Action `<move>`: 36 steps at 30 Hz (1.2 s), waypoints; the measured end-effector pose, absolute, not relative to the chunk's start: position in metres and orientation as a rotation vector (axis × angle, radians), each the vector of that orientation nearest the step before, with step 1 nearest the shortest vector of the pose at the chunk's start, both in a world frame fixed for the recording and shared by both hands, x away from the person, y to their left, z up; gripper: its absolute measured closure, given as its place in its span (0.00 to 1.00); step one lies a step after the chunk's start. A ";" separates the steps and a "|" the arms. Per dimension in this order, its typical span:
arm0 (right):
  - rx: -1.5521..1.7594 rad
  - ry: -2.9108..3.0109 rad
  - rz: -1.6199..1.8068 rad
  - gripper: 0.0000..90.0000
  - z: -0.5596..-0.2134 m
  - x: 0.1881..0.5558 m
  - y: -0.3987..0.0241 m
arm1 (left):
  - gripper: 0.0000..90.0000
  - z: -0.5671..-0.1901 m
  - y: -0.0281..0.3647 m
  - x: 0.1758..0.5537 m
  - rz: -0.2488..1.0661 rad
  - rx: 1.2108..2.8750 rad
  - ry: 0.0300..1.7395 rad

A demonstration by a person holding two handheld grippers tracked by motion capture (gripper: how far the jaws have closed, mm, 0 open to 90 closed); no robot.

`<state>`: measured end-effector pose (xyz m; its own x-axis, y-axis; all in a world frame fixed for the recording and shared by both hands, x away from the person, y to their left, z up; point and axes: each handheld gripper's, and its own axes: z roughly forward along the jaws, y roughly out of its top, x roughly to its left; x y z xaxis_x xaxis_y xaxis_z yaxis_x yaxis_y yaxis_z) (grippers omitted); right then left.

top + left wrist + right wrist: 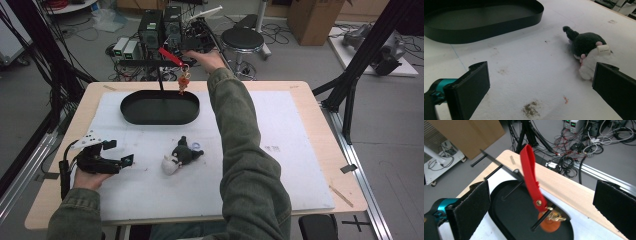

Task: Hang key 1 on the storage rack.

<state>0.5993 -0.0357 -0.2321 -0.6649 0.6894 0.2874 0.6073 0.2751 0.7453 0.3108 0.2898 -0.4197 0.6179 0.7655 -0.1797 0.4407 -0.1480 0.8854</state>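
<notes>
Because it hangs by its red strap from the arm of a thin black stand, the keychain looks light and floppy, its orange charm and small metal clasp dangling over the far end of the black oval tray on the tabletop. Best hold is probably the flat strap, not the charm. Right tool stands wide open, nothing between its jaws; left tool rests open near the plush toy.

Left tool open and low, right tool open, arm outstretched
</notes>
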 end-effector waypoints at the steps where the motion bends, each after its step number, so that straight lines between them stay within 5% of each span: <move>1: 1.219 2.443 1.349 0.00 -0.233 0.597 -0.035 | 0.02 -0.420 0.290 0.311 0.384 1.790 0.979; 36: 1.024 2.511 1.308 0.01 -0.255 0.525 -0.074 | 0.02 -0.420 0.287 0.310 0.377 1.808 0.988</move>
